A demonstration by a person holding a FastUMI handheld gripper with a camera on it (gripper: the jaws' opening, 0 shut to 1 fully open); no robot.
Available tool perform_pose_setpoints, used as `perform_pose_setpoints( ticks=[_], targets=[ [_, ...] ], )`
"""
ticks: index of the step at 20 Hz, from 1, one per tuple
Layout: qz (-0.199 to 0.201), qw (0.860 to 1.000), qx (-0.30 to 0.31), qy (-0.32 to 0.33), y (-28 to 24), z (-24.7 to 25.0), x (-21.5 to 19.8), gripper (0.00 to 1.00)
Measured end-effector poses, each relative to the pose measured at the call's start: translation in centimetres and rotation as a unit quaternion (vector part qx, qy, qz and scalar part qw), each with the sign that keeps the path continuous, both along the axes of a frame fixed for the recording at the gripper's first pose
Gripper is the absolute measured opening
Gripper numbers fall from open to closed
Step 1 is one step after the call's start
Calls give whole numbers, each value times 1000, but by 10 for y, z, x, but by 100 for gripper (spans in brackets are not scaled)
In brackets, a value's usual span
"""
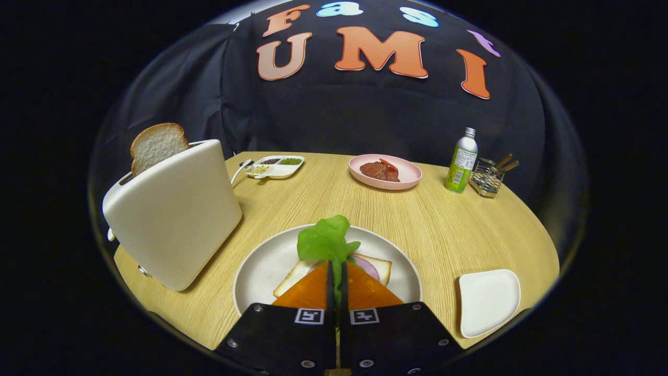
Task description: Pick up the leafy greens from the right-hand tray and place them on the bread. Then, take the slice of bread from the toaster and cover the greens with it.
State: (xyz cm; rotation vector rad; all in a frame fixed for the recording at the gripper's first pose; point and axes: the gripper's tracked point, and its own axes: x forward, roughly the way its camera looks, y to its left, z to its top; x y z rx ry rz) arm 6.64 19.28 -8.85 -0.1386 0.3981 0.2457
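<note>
My gripper (335, 269) is shut on the leafy greens (324, 241), whose stem is pinched between both fingers while the leaf sticks up just ahead of them. Right below lies a slice of bread (379, 268) with a pink slice of ham on it, resting on a round white plate (261, 263). The greens hang over that bread. A white toaster (175, 211) stands left of the plate, with a second slice of bread (156, 144) poking out of its slot. A small white tray (488, 300) sits bare to the right of the plate.
Beyond the plate stand a pink plate with meat (385, 171), a divided dish of beans (275, 166), a green bottle (462, 162) and a wire rack (488, 177). The round wooden table (443, 224) ends close behind them at the black cloth wall.
</note>
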Motion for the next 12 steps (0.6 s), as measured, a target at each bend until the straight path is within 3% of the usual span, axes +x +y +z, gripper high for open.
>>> perform_pose_setpoints(
  ticks=[4,6,8,12],
  targets=[
    [8,1000,-4,-4,5,0,-3,16],
    [1,1000,-6,-3,2,1,-2,31],
    [-6,1000,-8,-8,-3,3,-1,59],
    [-17,1000,0,-14,-6,15,-4,80]
  ],
)
